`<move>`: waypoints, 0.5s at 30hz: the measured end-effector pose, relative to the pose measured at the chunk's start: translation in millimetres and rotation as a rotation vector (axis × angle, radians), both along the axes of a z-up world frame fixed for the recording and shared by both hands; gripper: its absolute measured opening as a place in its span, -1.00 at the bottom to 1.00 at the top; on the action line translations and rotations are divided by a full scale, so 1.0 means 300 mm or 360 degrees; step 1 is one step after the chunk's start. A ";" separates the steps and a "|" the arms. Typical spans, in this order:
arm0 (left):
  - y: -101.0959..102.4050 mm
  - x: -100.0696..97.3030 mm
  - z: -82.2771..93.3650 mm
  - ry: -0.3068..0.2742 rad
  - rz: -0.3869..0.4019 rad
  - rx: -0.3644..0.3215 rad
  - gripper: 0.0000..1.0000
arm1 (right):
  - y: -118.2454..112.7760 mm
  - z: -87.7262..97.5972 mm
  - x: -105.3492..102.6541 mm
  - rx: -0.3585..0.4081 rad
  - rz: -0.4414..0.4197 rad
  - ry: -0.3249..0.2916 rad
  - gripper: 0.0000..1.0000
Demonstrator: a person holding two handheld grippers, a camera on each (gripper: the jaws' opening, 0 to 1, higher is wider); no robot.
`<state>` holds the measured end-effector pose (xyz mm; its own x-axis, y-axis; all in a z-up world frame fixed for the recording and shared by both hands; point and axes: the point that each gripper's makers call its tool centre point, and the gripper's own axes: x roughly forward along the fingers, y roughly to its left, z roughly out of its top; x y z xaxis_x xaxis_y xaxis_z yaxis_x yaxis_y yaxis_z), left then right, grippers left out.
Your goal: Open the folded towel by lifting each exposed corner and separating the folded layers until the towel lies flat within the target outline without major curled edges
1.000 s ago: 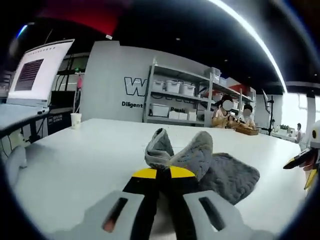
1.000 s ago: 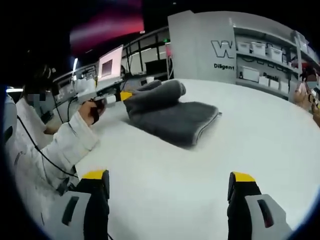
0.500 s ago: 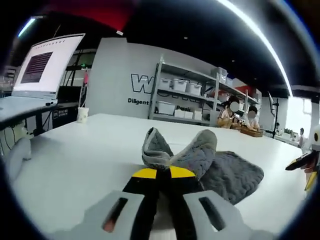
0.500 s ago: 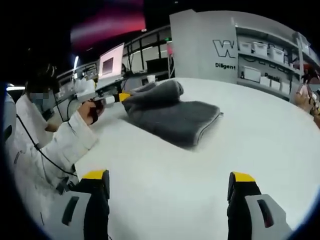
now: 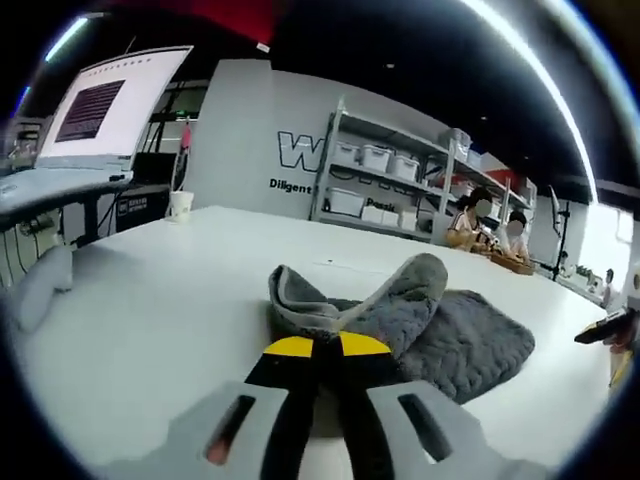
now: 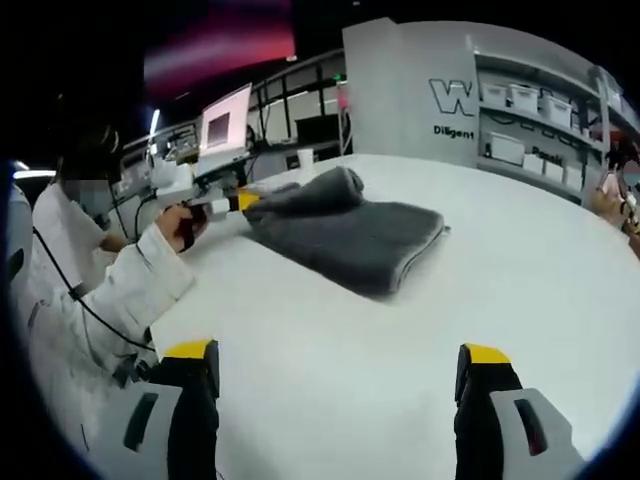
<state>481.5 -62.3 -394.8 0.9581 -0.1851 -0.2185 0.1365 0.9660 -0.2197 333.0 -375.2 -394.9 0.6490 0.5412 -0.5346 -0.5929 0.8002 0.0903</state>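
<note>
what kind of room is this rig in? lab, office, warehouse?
Most likely a lab or data-collection workspace: a large white table, metal shelving stocked with storage bins against a wall with printed lettering, and a monitor at a side desk. Other people sit working at the far end.

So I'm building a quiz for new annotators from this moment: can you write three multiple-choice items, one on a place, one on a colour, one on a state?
1. Where does the towel lie?
A. on the white table
B. on a shelf
C. on the floor

2. What colour is the towel?
A. red
B. dark grey
C. white

3. How is the left tool set?
A. wide open, clear of the towel
B. shut on a paper cup
C. shut on a raised fold of the towel

Key: 1 A, it rests on the white table. 2 B, the cloth is dark grey in both views. 3 C, the left gripper view has its yellow-tipped jaws together with a fold bunched up above them; the right tool stands open.
</note>
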 end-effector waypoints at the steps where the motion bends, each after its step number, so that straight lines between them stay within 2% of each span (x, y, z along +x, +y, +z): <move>1: 0.004 -0.002 -0.005 0.0001 0.0005 -0.0010 -0.90 | 0.001 0.000 0.000 0.0000 0.0001 -0.0001 0.96; 8: 0.028 -0.013 -0.055 0.0112 0.0060 -0.0039 -0.89 | 0.000 -0.005 -0.004 0.0000 0.0001 0.0006 0.96; 15: 0.047 -0.020 -0.070 0.0134 0.0096 -0.0052 -0.87 | -0.001 -0.015 -0.007 0.0006 -0.0001 0.0016 0.96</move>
